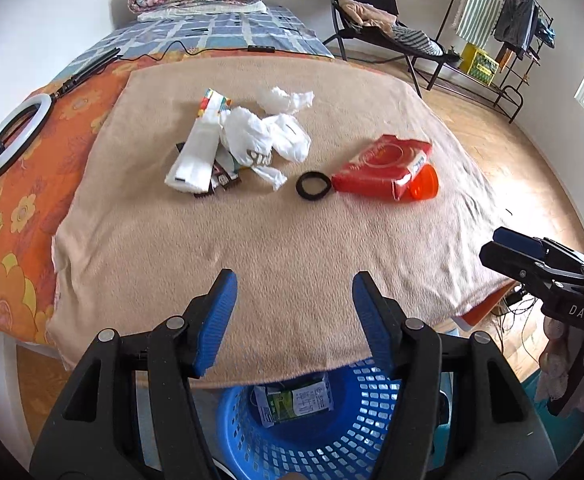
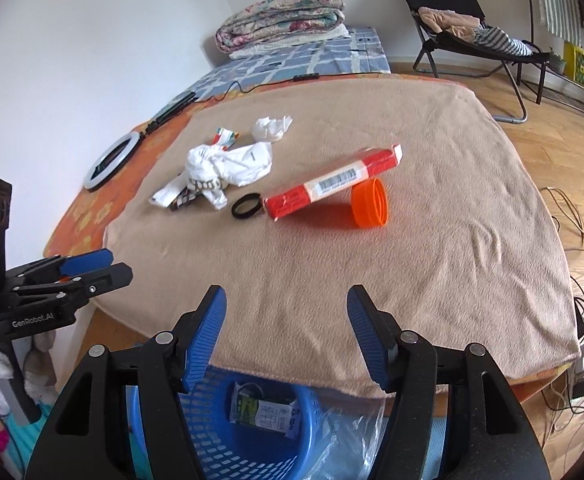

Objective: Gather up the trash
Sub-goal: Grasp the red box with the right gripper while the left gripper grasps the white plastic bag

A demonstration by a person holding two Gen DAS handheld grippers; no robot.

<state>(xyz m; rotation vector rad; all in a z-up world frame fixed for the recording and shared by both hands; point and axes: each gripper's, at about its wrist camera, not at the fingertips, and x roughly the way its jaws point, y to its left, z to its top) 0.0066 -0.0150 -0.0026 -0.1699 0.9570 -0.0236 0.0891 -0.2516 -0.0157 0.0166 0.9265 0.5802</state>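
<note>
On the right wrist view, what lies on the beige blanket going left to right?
White crumpled plastic bag → black hair tie → red flat pack → orange cap. The wrappers under the bag and the tissue behind it overlap in order, so I leave them out.

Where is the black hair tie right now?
The black hair tie lies flat on the beige blanket, mid-table in both views, between the white crumpled bag and the red packet.
</note>
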